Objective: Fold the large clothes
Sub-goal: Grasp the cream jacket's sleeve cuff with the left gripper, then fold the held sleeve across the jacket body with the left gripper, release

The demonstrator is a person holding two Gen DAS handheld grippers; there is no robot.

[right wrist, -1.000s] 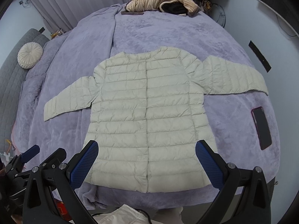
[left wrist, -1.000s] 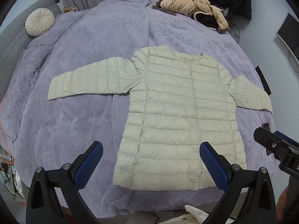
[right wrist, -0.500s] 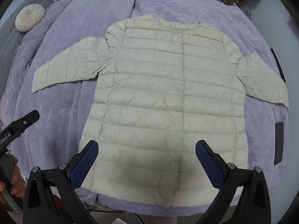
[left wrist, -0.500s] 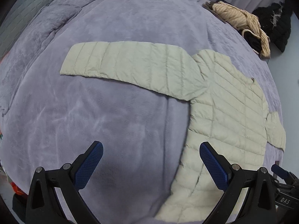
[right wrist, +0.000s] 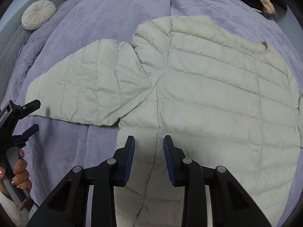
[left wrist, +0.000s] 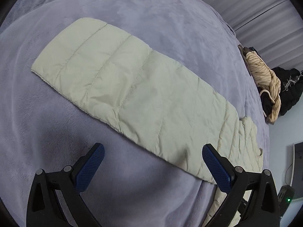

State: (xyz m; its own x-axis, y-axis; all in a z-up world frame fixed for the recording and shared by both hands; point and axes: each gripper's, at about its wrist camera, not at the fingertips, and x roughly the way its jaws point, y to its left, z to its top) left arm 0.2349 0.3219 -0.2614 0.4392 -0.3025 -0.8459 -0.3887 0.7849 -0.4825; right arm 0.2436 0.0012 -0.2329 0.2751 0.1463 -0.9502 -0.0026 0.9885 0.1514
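Lavender bedspread [right wrist: 75, 141] carries the pale quilted jacket [right wrist: 217, 98] spread flat. Left claw [left wrist: 153, 162] hangs wide open over its sleeve [left wrist: 128, 87]. Right claw [right wrist: 149, 155] has just narrowed above the side seam, gripping nothing.

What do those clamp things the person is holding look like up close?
Each tool is black plastic: two angled fingers with triangular cut-outs and round silver screws, tipped with dark blue textured pads. The left tool has a boxy black body with white lettering and a grey handle. The hand on it has light polished nails, with a white sleeve below. No cables are visible.
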